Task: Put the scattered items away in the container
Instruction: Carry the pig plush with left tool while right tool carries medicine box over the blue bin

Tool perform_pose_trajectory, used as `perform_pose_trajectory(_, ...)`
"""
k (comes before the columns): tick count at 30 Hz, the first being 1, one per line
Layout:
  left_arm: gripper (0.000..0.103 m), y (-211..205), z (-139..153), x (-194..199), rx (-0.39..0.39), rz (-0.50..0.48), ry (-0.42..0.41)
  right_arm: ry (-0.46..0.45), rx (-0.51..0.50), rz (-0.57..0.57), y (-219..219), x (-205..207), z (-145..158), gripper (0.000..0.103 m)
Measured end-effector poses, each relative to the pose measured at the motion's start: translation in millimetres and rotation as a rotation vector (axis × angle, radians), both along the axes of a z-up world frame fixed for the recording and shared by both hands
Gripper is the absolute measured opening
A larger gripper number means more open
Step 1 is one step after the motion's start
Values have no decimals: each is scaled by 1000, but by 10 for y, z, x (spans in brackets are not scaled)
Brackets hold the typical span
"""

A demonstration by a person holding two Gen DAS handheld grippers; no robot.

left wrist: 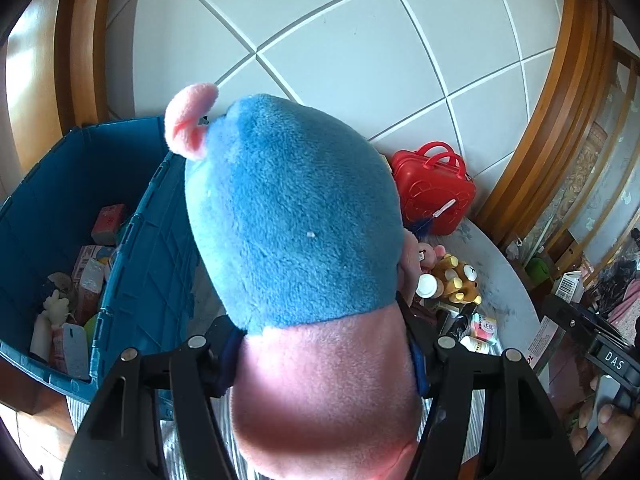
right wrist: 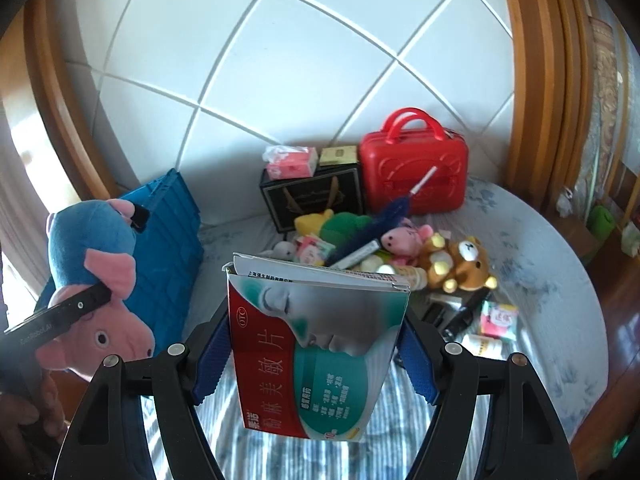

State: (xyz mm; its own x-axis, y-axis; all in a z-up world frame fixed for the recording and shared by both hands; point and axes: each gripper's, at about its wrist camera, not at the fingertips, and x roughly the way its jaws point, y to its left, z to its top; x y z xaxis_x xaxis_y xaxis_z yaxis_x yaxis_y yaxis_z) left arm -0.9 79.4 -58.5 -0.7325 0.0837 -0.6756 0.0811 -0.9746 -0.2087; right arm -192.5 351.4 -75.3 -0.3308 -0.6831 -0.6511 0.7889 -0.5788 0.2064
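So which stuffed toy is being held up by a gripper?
The blue-and-pink pig plush, clamped in the left gripper. The brown bear and small pink pig lie in the pile.

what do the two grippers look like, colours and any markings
Both are matte black plastic frames with triangular cut-outs and round silver bolts at the joints. The fingers carry ribbed blue pads. The right gripper shows no lettering in its own view, but white "DAS" shows on its side in the left view. The left gripper has faint grey lettering along its side. Bare hands, no sleeves visible.

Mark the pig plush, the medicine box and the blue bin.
pig plush [left wrist: 292, 216], left wrist view, blue back of its body.
medicine box [right wrist: 316, 344], right wrist view, printed front face.
blue bin [left wrist: 148, 280], left wrist view, ribbed outer side wall.
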Motion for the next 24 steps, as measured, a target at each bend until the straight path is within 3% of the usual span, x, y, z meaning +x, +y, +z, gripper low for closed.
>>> perform_pose_trajectory(24, 64, -1116, 250, 181, 95, 119, 82, 47, 2, 123, -751, 911, 273, 74)
